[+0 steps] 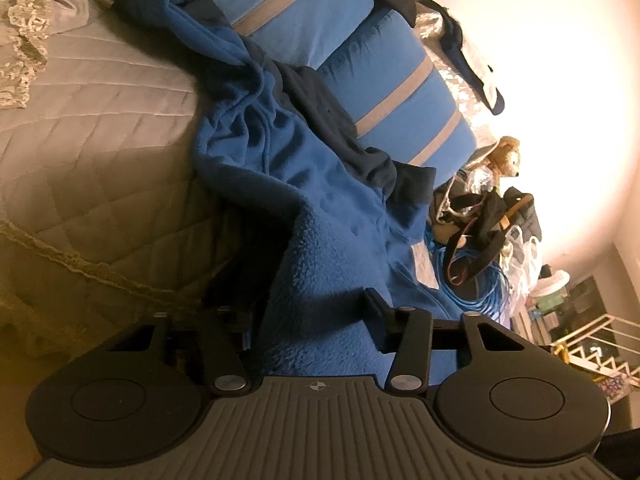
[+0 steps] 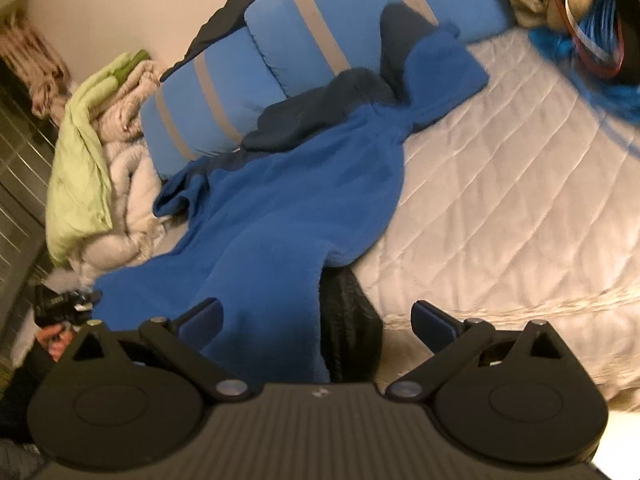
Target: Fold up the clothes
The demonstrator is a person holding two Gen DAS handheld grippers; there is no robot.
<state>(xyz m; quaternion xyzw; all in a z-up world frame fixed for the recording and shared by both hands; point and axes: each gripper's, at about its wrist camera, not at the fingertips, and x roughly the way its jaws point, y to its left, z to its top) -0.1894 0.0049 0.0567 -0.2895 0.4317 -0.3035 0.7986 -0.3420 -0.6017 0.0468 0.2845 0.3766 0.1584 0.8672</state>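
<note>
A blue fleece garment (image 2: 288,200) with dark navy parts lies spread on a quilted grey bed (image 2: 500,184), one end draped over the bed's edge. In the left wrist view the same fleece (image 1: 320,240) fills the space between my left gripper's (image 1: 308,312) fingers, which stand wide apart around a thick fold of it. My right gripper (image 2: 316,320) is open, its jaws either side of the fleece's hanging edge, one finger (image 2: 202,314) over the cloth.
Blue pillows with grey stripes (image 2: 256,80) lie at the head of the bed. A green and beige pile of bedding (image 2: 100,168) sits at the left. A bag with blue cable (image 1: 476,252) and a teddy bear (image 1: 506,156) lie at the bed's far side.
</note>
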